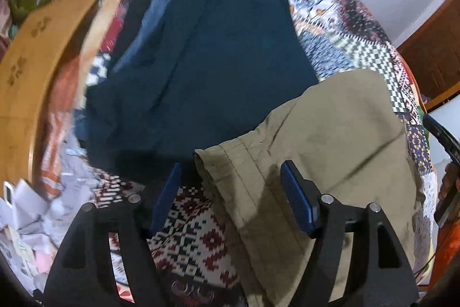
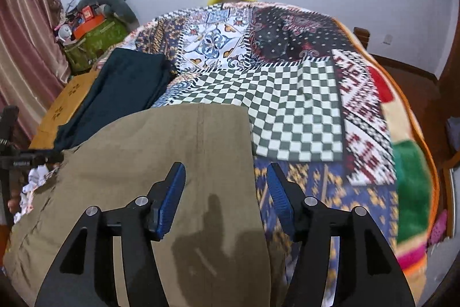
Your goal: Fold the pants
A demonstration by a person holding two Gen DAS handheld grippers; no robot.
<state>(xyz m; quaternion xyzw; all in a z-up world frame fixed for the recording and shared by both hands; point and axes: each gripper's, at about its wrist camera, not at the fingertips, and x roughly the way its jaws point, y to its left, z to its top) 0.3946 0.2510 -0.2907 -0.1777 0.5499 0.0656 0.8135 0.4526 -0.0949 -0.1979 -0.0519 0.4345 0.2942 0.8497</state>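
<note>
Both grippers are up off the cloth here, and neither one has hold of anything. The khaki pants [image 2: 161, 151] lie folded and flat on the patchwork bedspread [image 2: 293, 117], towards the near edge of the bed. In the right wrist view their far edge runs straight across, a seam runs up the middle, and their right edge drops down between the blue pads.

The right gripper [image 2: 225, 200] hangs above that right edge with its jaws parted. One finger sits over the khaki, the other over the blue and yellow patch of the spread. Nothing is pinched between them, and its shadow falls dark on the cloth below.

Over to the left gripper [image 1: 230, 194], also spread wide. Its left finger [image 1: 165, 197] hovers over the red and white patterned patch, and its right finger is above the khaki. The hemmed edge of the pants passes between the two, untouched as far as I can make out; this view is smeared, so I would not swear to the gap.

Just beyond the khaki lies a dark teal garment [image 1: 207, 53], folded long, with a strip of blue denim [image 1: 155, 16] peeping out on its far side. A wooden board [image 1: 34, 56] edges the bed there. Crumpled white papers [image 1: 31, 206] lie heaped below it.
</note>
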